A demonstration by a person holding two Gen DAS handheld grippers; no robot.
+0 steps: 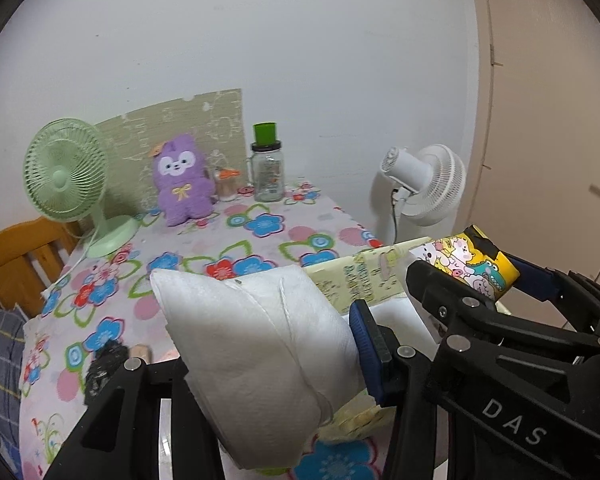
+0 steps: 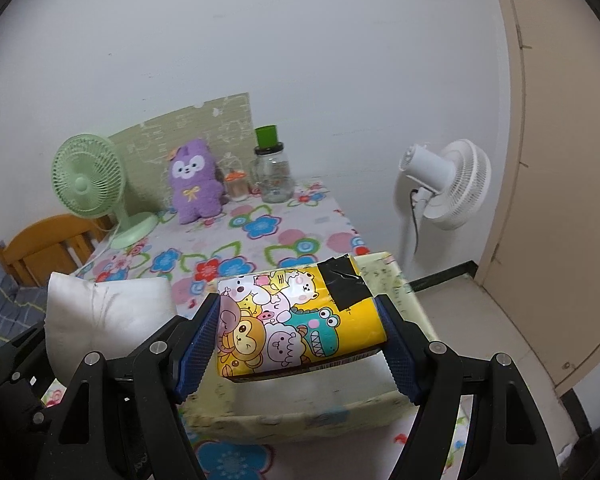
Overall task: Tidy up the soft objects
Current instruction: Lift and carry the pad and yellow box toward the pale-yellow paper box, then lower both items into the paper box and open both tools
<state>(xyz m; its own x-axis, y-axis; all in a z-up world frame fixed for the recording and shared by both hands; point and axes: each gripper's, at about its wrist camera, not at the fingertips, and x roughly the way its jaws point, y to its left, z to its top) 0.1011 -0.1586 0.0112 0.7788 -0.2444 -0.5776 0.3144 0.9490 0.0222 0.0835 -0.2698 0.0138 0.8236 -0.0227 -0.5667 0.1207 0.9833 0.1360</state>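
My left gripper [image 1: 260, 356] is shut on a white tissue pack [image 1: 256, 356] and holds it above the table; the pack also shows in the right wrist view [image 2: 104, 312]. My right gripper [image 2: 300, 336] is shut on a yellow cartoon-print tissue pack [image 2: 296, 320] with black tape on it. It holds the pack over a pale yellow fabric box [image 2: 300, 412]. The yellow pack [image 1: 468, 264] and box [image 1: 360, 280] show at the right of the left wrist view. A purple plush toy [image 1: 184, 180] stands at the table's back.
The table has a flowered cloth [image 1: 236, 240]. At its back stand a green desk fan [image 1: 64, 180], a glass jar with a green lid [image 1: 267, 168] and a small bottle [image 1: 226, 186]. A white floor fan [image 2: 448, 184] stands right of the table, and a wooden chair [image 2: 48, 248] to its left.
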